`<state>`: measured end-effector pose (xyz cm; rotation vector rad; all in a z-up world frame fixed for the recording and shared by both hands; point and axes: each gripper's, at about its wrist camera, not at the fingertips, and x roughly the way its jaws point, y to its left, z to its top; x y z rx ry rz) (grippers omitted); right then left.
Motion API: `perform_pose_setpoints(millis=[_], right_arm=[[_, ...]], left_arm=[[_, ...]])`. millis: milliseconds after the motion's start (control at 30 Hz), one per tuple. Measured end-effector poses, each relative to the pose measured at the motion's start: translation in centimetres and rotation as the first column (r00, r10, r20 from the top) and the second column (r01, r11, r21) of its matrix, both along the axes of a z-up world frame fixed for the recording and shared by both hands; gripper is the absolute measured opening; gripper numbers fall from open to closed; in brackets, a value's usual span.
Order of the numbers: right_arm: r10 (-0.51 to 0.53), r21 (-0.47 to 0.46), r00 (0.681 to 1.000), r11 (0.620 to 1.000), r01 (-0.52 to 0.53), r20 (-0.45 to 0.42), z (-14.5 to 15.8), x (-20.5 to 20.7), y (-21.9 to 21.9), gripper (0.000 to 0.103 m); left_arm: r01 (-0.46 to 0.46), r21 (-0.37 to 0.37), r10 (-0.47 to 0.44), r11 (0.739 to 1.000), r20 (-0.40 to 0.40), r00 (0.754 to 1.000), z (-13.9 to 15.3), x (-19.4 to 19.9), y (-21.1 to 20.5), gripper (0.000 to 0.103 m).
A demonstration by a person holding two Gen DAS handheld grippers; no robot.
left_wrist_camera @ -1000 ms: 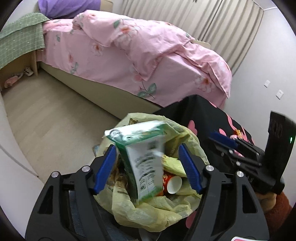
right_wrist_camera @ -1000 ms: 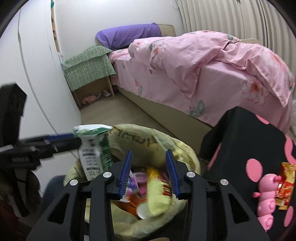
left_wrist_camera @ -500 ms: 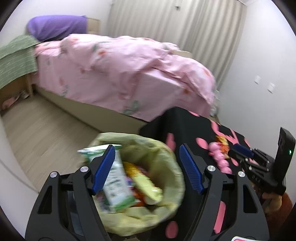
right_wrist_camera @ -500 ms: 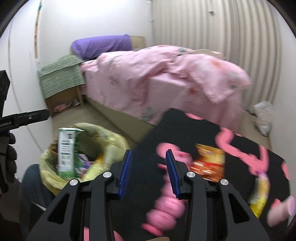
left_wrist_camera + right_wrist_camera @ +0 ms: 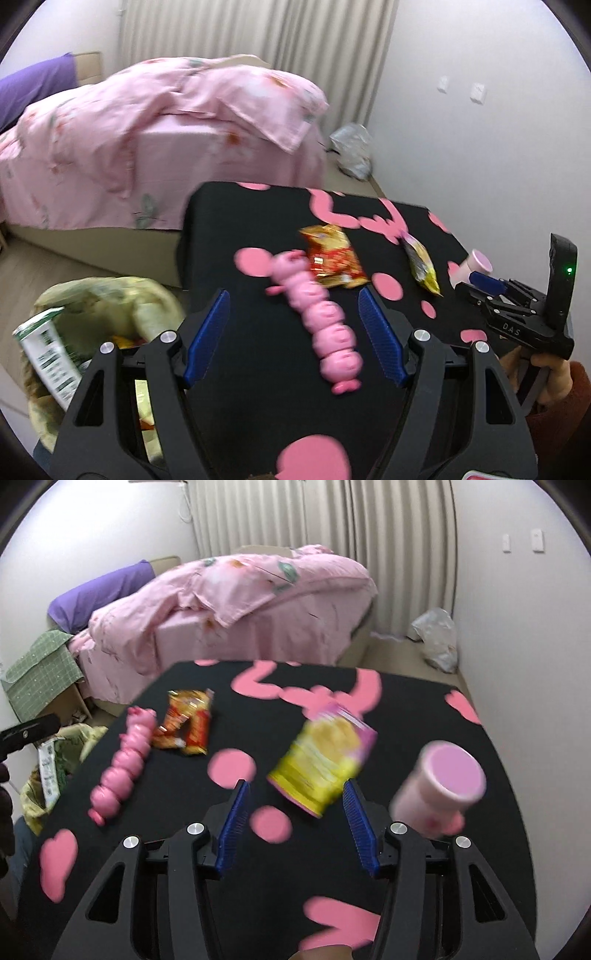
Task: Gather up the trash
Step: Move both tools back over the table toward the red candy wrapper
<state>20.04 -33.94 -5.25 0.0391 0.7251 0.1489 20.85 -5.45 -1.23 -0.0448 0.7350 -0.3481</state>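
While both views are a bit smeared, the layout is easy enough to read. The counter has a black cloth with pink shapes on it, and the trash is spread across it. The right claw has its jaws opening, blue pads well apart, nothing pressed between them. A yellow snack bag with a purple top edge lies just ahead of it, roughly in line with the gap. To the right of that bag, a pink cup lies on its side near the right pad. Further left sit an orange-red wrapper and a pink caterpillar toy, side by side, the wrapper's corner about touching the toy's head end.

The left claw is also spread wide and holds nothing. The pink caterpillar toy lies on the cloth ahead, between its two pads in the view but not touched by them. The orange-red wrapper is just past the toy.

Off the counter's left edge is the bin with a yellowish trash bag, already holding a green-and-white carton that stands up out of it plus some wrappers. A bed with a pink duvet fills the background, and a crumpled plastic bag sits on the floor by the wall.
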Motion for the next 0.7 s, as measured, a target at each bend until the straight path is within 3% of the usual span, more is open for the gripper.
perform_pose_setpoints(millis=[300, 467, 700], right_arm=[[-0.054, 0.047, 0.995, 0.997, 0.058, -0.079, -3.0, 0.4, -2.9, 0.050], [-0.062, 0.038, 0.998, 0.997, 0.063, -0.025, -1.9, 1.1, -1.8, 0.050], [-0.064, 0.080, 0.993, 0.994, 0.071, -0.095, -2.8, 6.2, -0.3, 0.050]], left_arm=[[0.083, 0.053, -0.082, 0.995, -0.024, 0.996, -1.8, 1.5, -5.8, 0.069], [0.068, 0.041, -0.067, 0.997, -0.032, 0.997, -2.6, 1.8, -5.8, 0.069], [0.034, -0.018, -0.035, 0.999, -0.051, 0.998, -3.1, 2.1, -4.3, 0.069]])
